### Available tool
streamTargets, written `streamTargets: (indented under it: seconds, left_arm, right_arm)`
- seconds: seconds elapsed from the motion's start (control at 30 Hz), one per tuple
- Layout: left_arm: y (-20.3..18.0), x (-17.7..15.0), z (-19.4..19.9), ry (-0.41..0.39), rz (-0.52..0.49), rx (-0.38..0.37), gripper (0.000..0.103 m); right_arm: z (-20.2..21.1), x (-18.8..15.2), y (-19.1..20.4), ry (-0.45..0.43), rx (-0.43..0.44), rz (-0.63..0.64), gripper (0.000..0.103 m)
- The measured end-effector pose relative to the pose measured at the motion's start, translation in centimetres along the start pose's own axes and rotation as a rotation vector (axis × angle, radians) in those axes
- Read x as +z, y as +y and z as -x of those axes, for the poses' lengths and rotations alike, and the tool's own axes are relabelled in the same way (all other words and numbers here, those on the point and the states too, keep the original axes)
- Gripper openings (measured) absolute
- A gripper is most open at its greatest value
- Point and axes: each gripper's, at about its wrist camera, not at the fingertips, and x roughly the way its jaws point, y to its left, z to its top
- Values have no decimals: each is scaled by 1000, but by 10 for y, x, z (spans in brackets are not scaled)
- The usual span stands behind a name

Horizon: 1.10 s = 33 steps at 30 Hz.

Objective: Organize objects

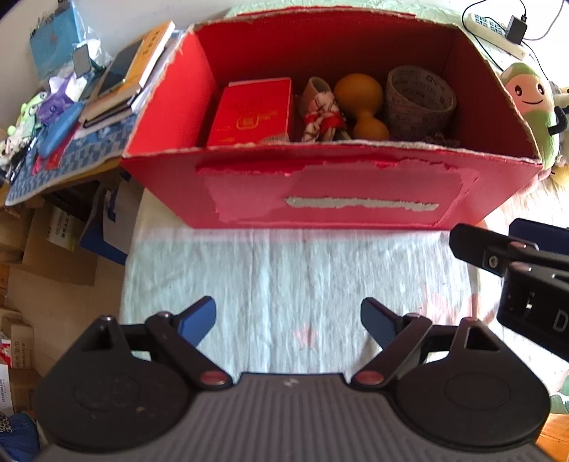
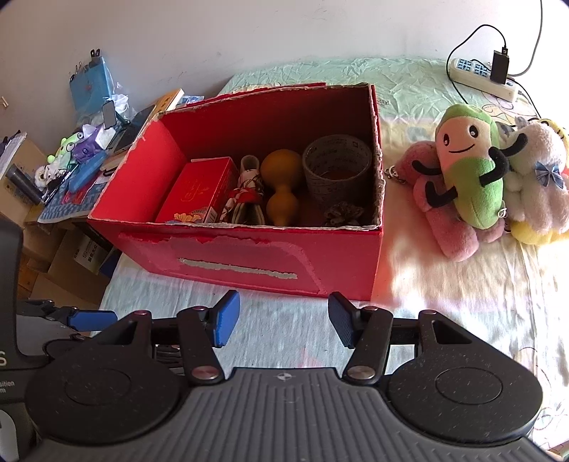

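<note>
From the left wrist, the left gripper hangs over the pale bed sheet with its jaws released and nothing between them. Just ahead stands the red box, open at the top, its front wall torn and patched. Inside, from left to right, lie a red packet, a patterned cloth bundle, an orange gourd and a grey cup, with a small dark clump at the front right corner. The right gripper shows at the right edge, only partly in view. A green plush leans just beside the box's right wall, and a power strip lies behind it on the bed. Left of the box a cluttered bench carries books and small toys. From the right wrist, the right gripper also hovers over the sheet, jaws spread wide and empty, in front of the box. The packet, bundle, gourd and cup sit in the same row inside. To the right, well apart from the box, the green plush rests on a pink plush, beside a white one. The left gripper shows at the left edge.
</note>
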Motion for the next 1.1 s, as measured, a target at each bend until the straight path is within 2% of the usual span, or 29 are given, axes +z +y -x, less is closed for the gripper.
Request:
streamTargets:
  seconds: [0.23,1.1]
  left_arm:
    - [-1,4,0,20,-26,-19,88]
    - [11,39,29,-67,-87,-60,87]
  right_arm:
    - [1,6,4,10,-1,1,58]
    - [19,36,14,-22,-31,-7,59]
